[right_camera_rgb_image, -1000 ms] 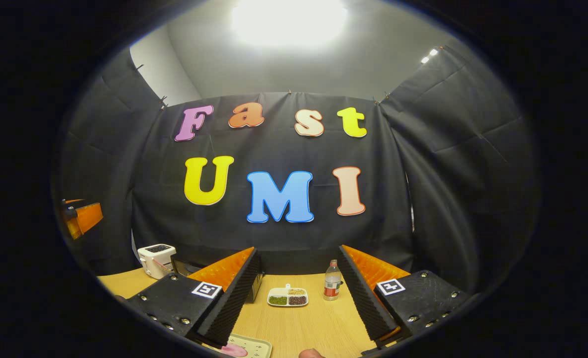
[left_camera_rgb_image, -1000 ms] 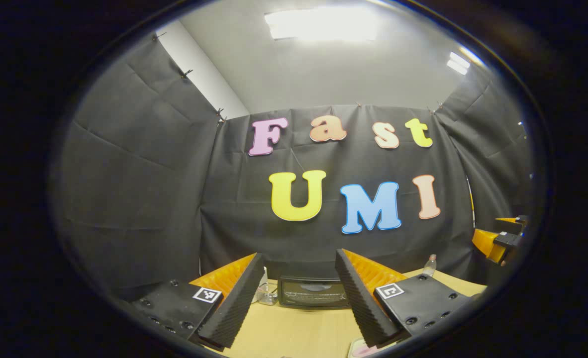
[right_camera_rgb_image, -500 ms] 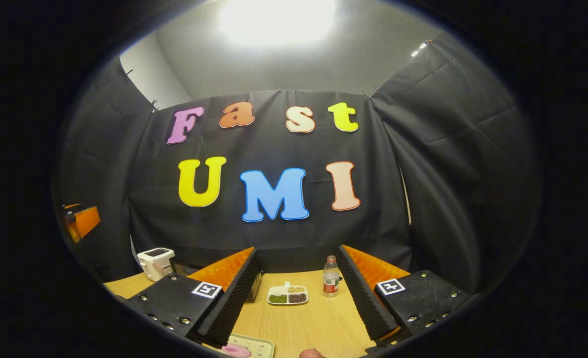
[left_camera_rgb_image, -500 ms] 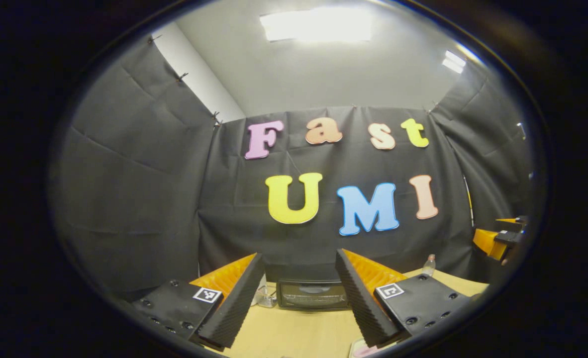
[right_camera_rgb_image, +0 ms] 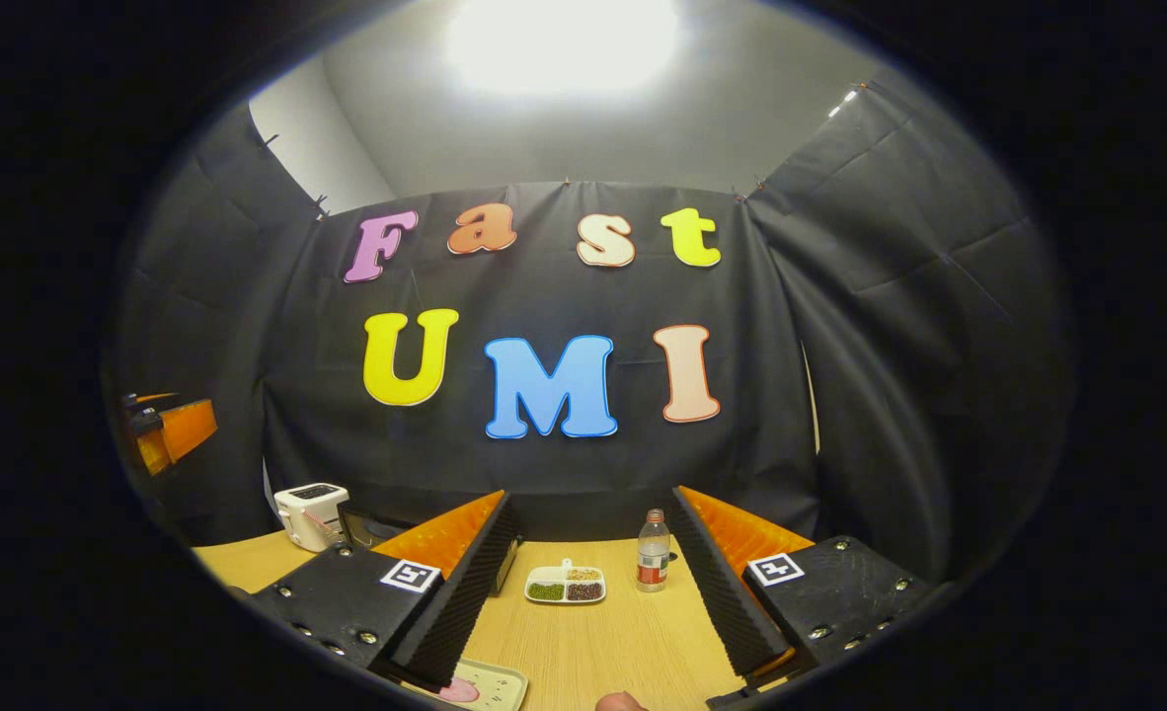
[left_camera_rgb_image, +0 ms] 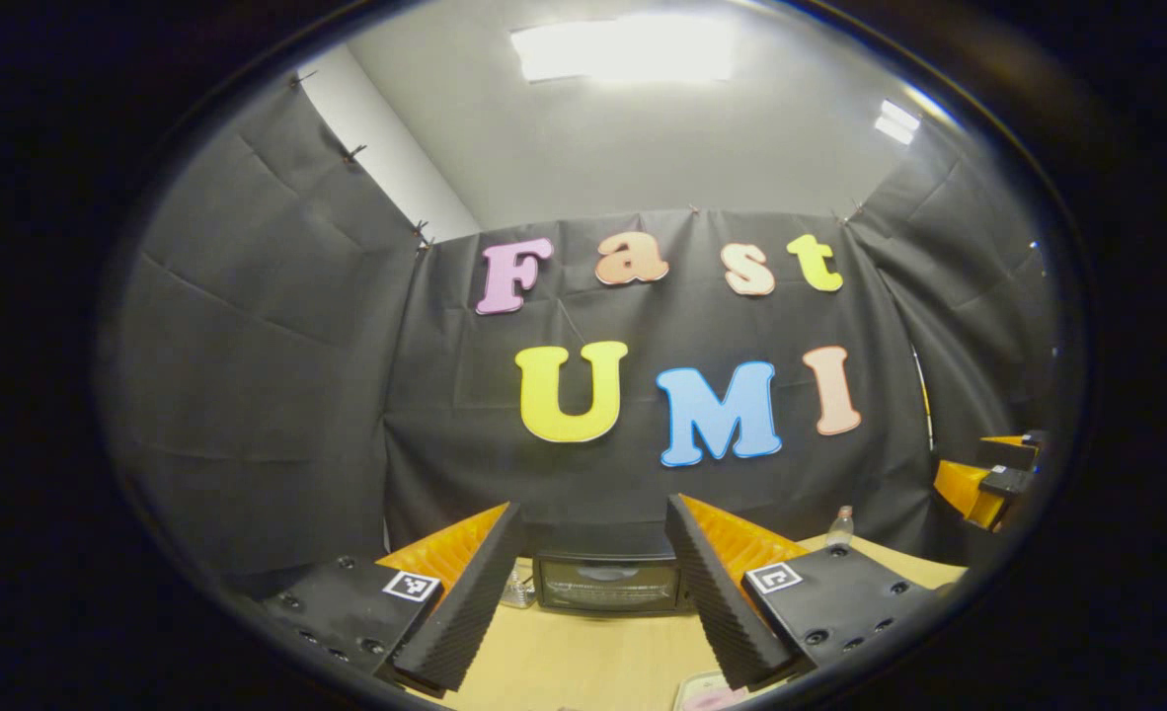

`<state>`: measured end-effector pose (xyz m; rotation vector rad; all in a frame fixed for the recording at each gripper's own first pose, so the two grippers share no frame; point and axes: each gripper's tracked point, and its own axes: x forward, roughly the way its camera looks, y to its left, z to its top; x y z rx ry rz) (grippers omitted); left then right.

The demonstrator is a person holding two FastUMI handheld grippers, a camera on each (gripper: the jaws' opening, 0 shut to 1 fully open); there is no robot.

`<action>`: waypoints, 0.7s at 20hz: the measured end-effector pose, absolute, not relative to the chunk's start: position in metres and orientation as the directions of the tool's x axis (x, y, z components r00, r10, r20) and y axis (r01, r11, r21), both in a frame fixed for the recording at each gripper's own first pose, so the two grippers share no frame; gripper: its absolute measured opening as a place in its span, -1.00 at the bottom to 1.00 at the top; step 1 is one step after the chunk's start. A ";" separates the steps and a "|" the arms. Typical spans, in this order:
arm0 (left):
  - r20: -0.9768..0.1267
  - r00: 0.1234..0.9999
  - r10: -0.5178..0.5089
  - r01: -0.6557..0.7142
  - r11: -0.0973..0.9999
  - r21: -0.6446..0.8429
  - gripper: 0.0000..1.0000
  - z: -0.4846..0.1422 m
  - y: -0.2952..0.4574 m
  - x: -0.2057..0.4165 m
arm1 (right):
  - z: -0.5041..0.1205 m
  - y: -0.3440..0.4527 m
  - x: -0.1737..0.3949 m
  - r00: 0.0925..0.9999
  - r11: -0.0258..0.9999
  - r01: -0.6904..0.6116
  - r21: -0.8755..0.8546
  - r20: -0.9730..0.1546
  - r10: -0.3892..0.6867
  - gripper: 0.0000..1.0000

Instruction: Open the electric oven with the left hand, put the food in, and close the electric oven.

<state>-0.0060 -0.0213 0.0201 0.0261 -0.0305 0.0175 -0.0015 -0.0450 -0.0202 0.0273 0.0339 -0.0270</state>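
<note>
The electric oven (left_camera_rgb_image: pixel 608 583) stands at the far side of the table (left_camera_rgb_image: pixel 583 662), against the black booth wall, with its door shut; in the left gripper view it sits between the two fingers, well ahead of them and apart from both. The left gripper (left_camera_rgb_image: pixel 593 592) is held above the table with its fingers (left_camera_rgb_image: pixel 470 602) spread wide; nothing is between them and they touch nothing. A small clear object stands just left of the oven, too small to identify. In the right gripper view the oven shows partly behind the left-hand finger, beside a white toaster (right_camera_rgb_image: pixel 309 513) at the table's far left. The right gripper (right_camera_rgb_image: pixel 593 592) is also held above the table, fingers (right_camera_rgb_image: pixel 717 592) spread wide, holding and touching nothing. Between those fingers, farther off, lie a white divided dish (right_camera_rgb_image: pixel 566 585) with green, dark and pale fillings and, just right of it, an upright bottle (right_camera_rgb_image: pixel 652 565) with a red label. At the bottom edge, near the gripper, a pale tray (right_camera_rgb_image: pixel 480 686) carries a pink food item (right_camera_rgb_image: pixel 458 690). The left gripper's orange body shows at the far left edge.
</note>
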 end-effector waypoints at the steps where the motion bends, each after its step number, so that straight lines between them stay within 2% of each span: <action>1: 0.035 0.999 0.019 -0.020 0.999 0.026 1.00 0.021 -0.025 -0.005 | -0.021 -0.044 -0.003 0.999 1.000 0.014 0.024 -0.034 -0.013 0.95; 8: 0.044 0.998 0.032 -0.034 0.999 0.035 1.00 0.014 -0.036 0.018 | -0.024 -0.035 -0.003 0.998 0.997 -0.059 0.053 -0.009 0.059 0.95; 14: 0.029 0.999 -0.019 0.019 1.000 0.022 0.96 -0.011 -0.035 0.100 | -0.035 -0.014 0.027 0.998 0.996 -0.058 0.062 -0.019 0.059 0.95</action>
